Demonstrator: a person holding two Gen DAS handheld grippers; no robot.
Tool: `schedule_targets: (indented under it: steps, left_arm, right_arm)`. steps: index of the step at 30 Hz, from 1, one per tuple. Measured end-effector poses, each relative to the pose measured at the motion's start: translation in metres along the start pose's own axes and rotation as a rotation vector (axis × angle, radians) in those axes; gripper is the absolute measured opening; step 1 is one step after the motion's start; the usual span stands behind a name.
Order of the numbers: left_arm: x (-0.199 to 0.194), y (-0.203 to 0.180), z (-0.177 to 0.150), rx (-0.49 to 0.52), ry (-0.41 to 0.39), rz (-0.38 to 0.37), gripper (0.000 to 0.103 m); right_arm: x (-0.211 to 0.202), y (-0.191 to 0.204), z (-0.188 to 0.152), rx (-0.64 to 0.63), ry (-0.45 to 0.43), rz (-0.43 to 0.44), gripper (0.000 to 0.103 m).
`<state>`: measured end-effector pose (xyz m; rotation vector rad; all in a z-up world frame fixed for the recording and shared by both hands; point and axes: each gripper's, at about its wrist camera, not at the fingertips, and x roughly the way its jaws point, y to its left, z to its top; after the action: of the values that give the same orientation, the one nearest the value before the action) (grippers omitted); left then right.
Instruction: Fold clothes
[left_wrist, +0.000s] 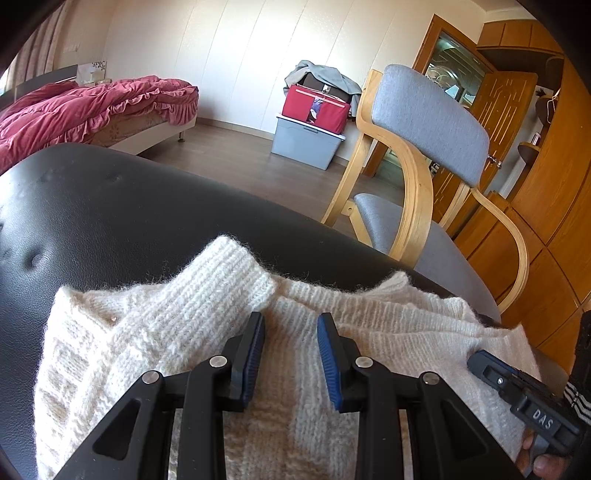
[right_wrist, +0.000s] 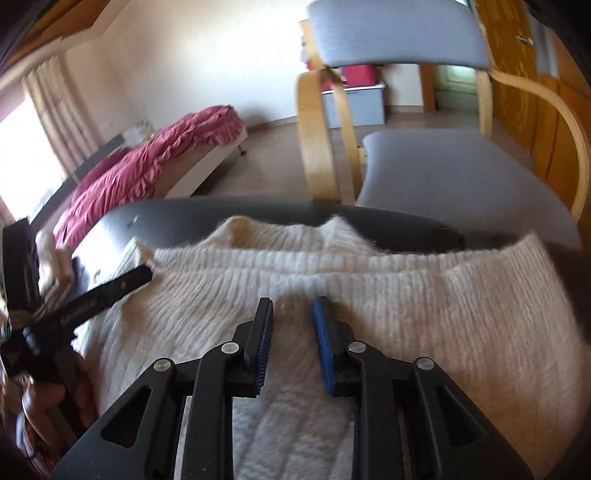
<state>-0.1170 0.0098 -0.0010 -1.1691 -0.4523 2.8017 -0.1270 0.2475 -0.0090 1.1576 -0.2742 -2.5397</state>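
the cream knit sweater (left_wrist: 295, 332) lies spread on the black padded table (left_wrist: 110, 206), directly under and ahead of both tools, laid flat, it seems, so it can be folded. a ribbed sleeve cuff (left_wrist: 229, 273) is turned in over the body, ahead and left of the left hand-held gripper (left_wrist: 291, 354), which hovers with its blue pads (left_wrist: 327, 350) spread, pinching nothing. the right hand-held gripper (right_wrist: 293, 339) is likewise spread and empty above the ribbed hem, probably lining up for a grab (this view is blurred). in the left view, its body to the right reads "das". a grey chair (left_wrist: 428, 122) stands beyond the table.
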Motion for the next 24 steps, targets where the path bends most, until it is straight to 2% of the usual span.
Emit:
schedule_targets:
  steps: [13,16,24]
  left_arm:
    - [-0.003,-0.005,0.000,0.030,-0.004,0.028,0.029]
    - [-0.008,-0.010,0.000,0.066,0.004,0.047,0.029]
    - [-0.007,-0.016,-0.008,0.238,0.045,0.065,0.032]
  right_arm:
    - [0.006,0.006,0.001,-0.011,-0.004,-0.014,0.025]
    - [0.007,0.006,0.000,-0.012,-0.005,-0.011,0.026]
    - [0.007,0.006,0.000,-0.008,-0.006,-0.005,0.026]
